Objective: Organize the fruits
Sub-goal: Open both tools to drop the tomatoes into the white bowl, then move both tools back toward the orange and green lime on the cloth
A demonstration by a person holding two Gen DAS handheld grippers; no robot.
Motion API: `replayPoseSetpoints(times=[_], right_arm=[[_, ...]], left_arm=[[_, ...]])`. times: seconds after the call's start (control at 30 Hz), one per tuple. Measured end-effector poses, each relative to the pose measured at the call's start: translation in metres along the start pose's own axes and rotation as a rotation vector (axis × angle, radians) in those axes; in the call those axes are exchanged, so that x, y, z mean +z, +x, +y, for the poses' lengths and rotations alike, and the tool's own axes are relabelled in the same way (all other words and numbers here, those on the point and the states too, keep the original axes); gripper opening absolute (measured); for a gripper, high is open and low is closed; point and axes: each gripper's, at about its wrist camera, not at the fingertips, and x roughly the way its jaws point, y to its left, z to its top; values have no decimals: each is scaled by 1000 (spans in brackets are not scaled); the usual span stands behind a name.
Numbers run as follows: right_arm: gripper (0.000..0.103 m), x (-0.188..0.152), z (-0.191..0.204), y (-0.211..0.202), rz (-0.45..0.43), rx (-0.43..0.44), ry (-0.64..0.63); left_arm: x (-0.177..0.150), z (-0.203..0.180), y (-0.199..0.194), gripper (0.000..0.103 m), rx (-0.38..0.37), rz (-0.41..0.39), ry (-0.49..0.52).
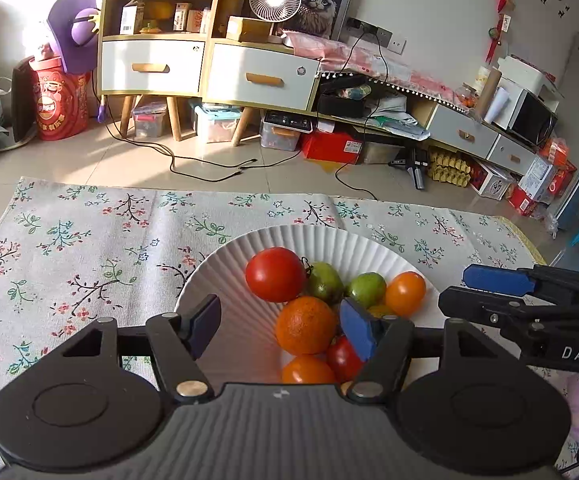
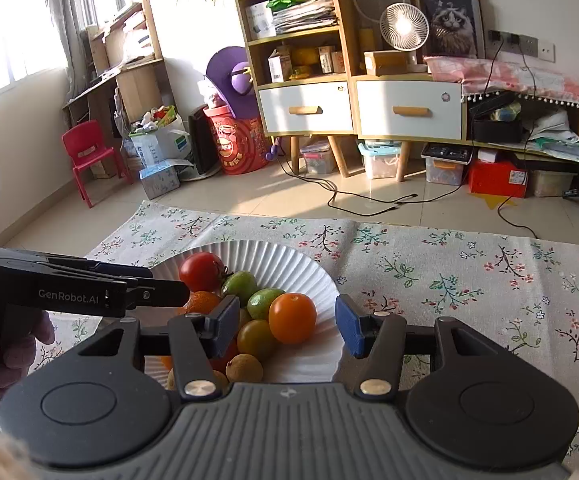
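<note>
"GenRobot.AI" (left tool [image 2: 169, 292]); "DAS" (right tool [image 1: 489, 292])

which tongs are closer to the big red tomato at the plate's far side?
Left. The left tongs hang open just short of the round red tomato; the right tongs sit open further off, over the small orange tomato.

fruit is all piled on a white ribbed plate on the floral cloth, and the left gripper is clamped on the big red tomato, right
Not quite. The fruit does sit on the white ribbed plate on the floral cloth, but the left gripper holds nothing: the left wrist view shows its jaws apart, and the big red tomato lies free beyond them.
</note>
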Motion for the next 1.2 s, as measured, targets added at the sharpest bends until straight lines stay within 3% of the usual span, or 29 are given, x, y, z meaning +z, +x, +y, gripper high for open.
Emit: replayPoseSetpoints(times=[0.17, 0.43, 0.77, 1.2], right_arm=[[66, -4, 3, -17, -8, -2, 4], [81, -19, 9, -34, 9, -1, 19], [98, -32, 17, -50, 25, -37, 12], [102, -66, 28, -55, 96, -108, 3]], left_arm=[[-10, -5, -18, 80, 29, -21, 31], [-39, -15, -44, 92, 59, -15, 75], [-68, -27, -57, 97, 107, 25, 83], [-115, -52, -64, 97, 107, 80, 152]])
